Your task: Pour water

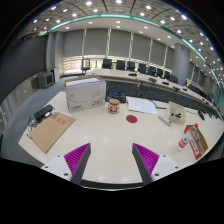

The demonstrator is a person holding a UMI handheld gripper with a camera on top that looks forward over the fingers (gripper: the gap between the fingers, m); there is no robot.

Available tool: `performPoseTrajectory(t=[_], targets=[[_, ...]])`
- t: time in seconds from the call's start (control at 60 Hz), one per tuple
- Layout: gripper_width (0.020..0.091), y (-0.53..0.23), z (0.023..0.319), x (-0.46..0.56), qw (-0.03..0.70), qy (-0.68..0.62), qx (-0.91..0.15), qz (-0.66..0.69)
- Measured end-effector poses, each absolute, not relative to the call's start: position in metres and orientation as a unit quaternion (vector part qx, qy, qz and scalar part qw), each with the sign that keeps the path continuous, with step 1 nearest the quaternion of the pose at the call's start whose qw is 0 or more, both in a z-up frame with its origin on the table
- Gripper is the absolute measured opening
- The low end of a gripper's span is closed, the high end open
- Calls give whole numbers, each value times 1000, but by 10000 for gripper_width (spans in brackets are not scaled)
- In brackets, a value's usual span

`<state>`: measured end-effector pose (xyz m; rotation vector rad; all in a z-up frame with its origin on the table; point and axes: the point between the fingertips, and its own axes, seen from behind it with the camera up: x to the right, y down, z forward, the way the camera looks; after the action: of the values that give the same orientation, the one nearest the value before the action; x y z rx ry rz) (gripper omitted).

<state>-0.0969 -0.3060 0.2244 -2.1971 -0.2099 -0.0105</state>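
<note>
Magenta pads mark the gripper (pixel 111 160), held above a pale table (pixel 110 140) with jaws spread and nothing between them. A small cup (pixel 113 105), seemingly the thing to be poured, is left at frame centre, well beyond the fingers, beside a white box (pixel 86 94).

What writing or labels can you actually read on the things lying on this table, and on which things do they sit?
No text can be read here.
White box: print on its side, too small to read.
Small jar: a label, blurred.
Bottle with red label, beyond the right finger: lettering too small.
Brown cardboard: no legible marks.
Gripper: open, nothing between its fingers, no writing.
</note>
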Motion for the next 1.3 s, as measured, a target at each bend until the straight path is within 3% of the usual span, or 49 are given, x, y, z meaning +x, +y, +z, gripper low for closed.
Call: performPoseTrajectory(t=[0.3, 0.667, 0.85, 1.2, 1.267, 1.3], targets=[[859, -311, 215, 26, 448, -28, -894, -17], [859, -290, 151, 256, 451, 37, -891, -22], [859, -240, 107, 342, 471, 31, -882, -13], [858, -110, 68, 394, 535, 10, -844, -21], [790, -99, 62, 393, 538, 5, -843, -21], [686, -95, 60, 394, 541, 3, -841, -22]])
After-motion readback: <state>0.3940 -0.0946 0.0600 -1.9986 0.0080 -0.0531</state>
